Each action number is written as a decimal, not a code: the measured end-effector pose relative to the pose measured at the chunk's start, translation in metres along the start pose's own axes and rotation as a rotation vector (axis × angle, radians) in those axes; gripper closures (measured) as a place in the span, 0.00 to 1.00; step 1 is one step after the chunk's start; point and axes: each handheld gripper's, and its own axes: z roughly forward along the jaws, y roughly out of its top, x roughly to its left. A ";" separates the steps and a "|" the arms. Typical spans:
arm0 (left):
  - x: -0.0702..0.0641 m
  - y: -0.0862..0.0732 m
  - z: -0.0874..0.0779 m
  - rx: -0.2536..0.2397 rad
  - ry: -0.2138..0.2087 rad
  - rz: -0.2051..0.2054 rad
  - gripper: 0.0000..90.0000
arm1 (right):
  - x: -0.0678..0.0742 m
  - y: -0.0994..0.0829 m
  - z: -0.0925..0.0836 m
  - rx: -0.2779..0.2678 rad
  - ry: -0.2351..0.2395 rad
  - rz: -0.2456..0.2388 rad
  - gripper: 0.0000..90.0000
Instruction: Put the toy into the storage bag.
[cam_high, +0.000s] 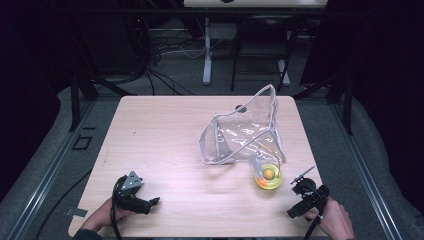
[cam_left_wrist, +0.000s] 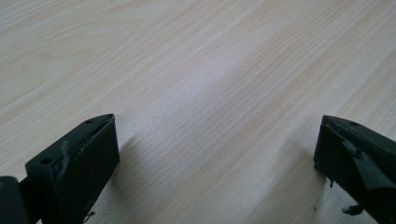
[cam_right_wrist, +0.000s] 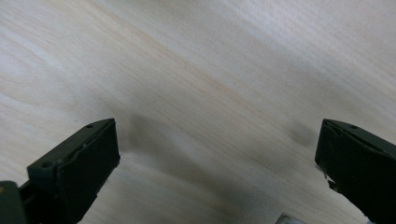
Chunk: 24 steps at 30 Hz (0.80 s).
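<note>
A clear plastic zip pouch (cam_high: 243, 132) stands open on the right half of the wooden table (cam_high: 165, 125). Just in front of it sits a small clear yellow-rimmed container (cam_high: 268, 177) with an orange ball inside. My left gripper (cam_high: 152, 202) rests low at the front left, held by a hand, jaws wide apart over bare wood (cam_left_wrist: 205, 93) with nothing between them. My right gripper (cam_high: 294, 210) is at the front right edge, right of the container, also open over bare wood (cam_right_wrist: 210, 93).
Beyond the table's far edge stand chair and desk legs (cam_high: 207, 55) with cables on the floor. Dark metal frame rails (cam_high: 75, 100) run along both sides. A grey mat (cam_high: 45, 165) surrounds the table.
</note>
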 end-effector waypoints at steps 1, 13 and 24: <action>0.000 0.000 0.000 0.000 0.001 0.000 0.00 | 0.001 0.001 -0.002 -0.012 0.004 0.007 0.00; 0.000 0.000 0.000 0.000 0.002 -0.004 0.00 | 0.018 0.017 -0.030 -0.093 -0.005 0.007 0.00; 0.000 0.000 0.000 0.001 0.002 -0.001 0.00 | 0.025 0.038 -0.065 -0.085 -0.044 -0.077 0.00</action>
